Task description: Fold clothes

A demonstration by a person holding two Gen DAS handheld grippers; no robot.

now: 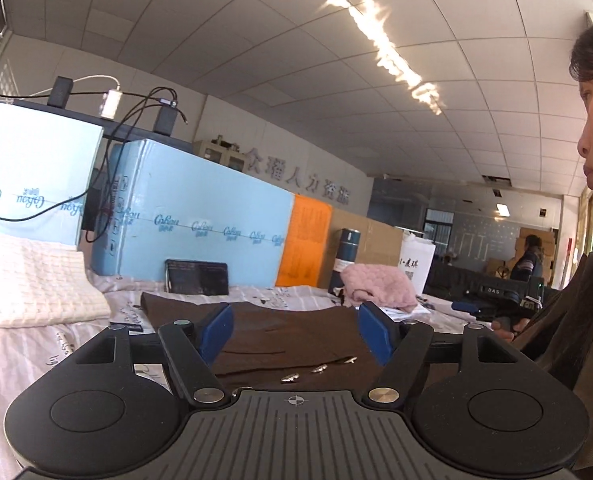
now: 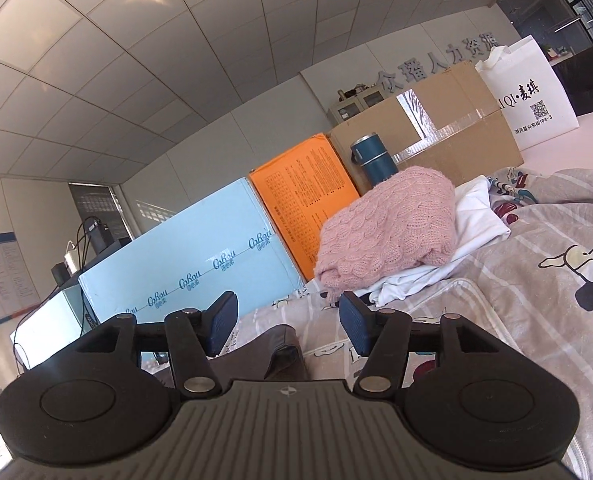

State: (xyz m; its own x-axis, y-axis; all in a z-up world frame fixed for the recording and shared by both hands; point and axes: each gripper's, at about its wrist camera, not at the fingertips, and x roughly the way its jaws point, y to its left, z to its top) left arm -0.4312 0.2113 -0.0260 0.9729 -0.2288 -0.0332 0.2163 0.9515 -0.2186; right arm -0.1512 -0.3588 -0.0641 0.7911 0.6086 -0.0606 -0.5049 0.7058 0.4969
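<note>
A dark brown garment [image 1: 292,336] with several silver buttons [image 1: 319,369] lies flat on the bed sheet, just beyond my left gripper [image 1: 296,332]. That gripper is open and empty, its blue pads [image 1: 220,330] wide apart above the garment's near edge. My right gripper [image 2: 288,322] is open and empty too; a corner of the brown garment [image 2: 280,350] lies under and between its fingers. A folded pink knit sweater [image 2: 388,228] rests on white clothing [image 2: 472,232] ahead of the right gripper, and shows in the left wrist view [image 1: 376,286].
A white quilted pillow [image 1: 28,280] lies left. Light blue boxes [image 1: 200,216], an orange box [image 2: 308,196], a cardboard box [image 2: 436,128], a dark flask [image 2: 372,158] and a white bag [image 2: 528,92] line the far edge. A tablet [image 1: 197,277] leans there. The person [image 1: 592,240] stands right.
</note>
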